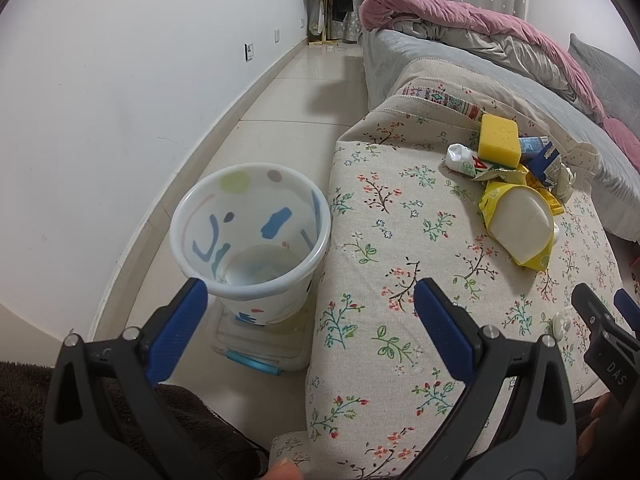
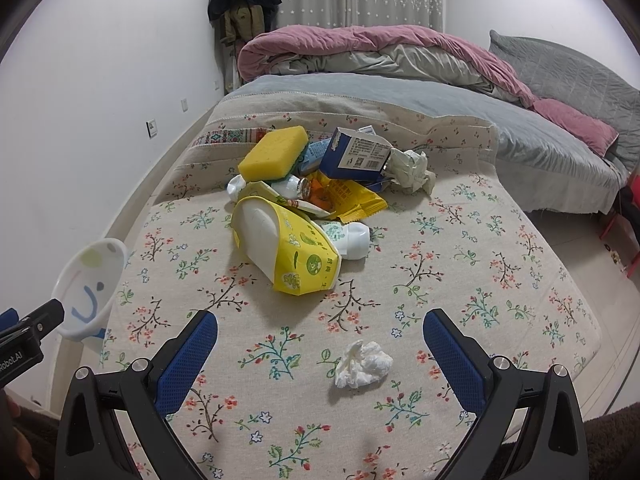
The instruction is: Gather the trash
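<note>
A white bin [image 1: 250,236] with coloured shapes stands on the floor left of the floral-covered table [image 1: 400,240]; it also shows in the right wrist view [image 2: 90,288]. A trash pile lies on the table: a yellow sponge [image 2: 274,152], a yellow tissue pack [image 2: 286,252], a blue carton [image 2: 354,154], wrappers and small bottles. A crumpled white tissue [image 2: 362,364] lies apart, just ahead of my right gripper [image 2: 320,336], between its open fingers. My left gripper [image 1: 310,300] is open and empty, straddling the bin's rim and the table's edge.
A bed [image 2: 400,92] with a pink and grey duvet stands behind the table. A white wall [image 1: 120,100] runs along the left, with tiled floor [image 1: 280,120] between it and the table. The bin stands on a clear plastic box [image 1: 260,344].
</note>
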Motion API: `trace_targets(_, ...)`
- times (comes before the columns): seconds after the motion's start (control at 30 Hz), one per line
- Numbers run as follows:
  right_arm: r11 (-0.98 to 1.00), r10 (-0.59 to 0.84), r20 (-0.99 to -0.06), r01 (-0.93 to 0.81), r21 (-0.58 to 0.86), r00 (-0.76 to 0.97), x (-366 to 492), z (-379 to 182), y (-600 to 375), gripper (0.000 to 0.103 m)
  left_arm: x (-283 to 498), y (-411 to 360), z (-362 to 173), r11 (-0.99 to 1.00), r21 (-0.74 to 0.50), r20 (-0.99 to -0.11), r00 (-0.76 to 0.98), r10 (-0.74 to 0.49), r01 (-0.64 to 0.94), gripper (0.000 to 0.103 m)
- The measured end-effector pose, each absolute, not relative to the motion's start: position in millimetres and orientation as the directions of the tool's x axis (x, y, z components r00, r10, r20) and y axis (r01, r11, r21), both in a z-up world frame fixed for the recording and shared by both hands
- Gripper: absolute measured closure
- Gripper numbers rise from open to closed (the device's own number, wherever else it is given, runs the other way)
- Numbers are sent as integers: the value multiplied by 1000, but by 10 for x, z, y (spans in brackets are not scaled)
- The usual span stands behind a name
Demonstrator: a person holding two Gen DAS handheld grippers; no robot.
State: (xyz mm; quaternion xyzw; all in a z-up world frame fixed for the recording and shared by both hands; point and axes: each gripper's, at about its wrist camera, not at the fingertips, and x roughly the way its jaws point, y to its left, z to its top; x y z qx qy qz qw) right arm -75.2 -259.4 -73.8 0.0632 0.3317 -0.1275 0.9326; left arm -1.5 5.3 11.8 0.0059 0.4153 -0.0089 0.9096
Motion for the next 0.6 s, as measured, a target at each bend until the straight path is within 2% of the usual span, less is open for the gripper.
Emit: trace_targets(0.6, 960, -193, -636, 278, 36, 747, -752, -739, -2598, 0, -15, 55, 117, 1000, 4, -755, 655, -10, 20, 1)
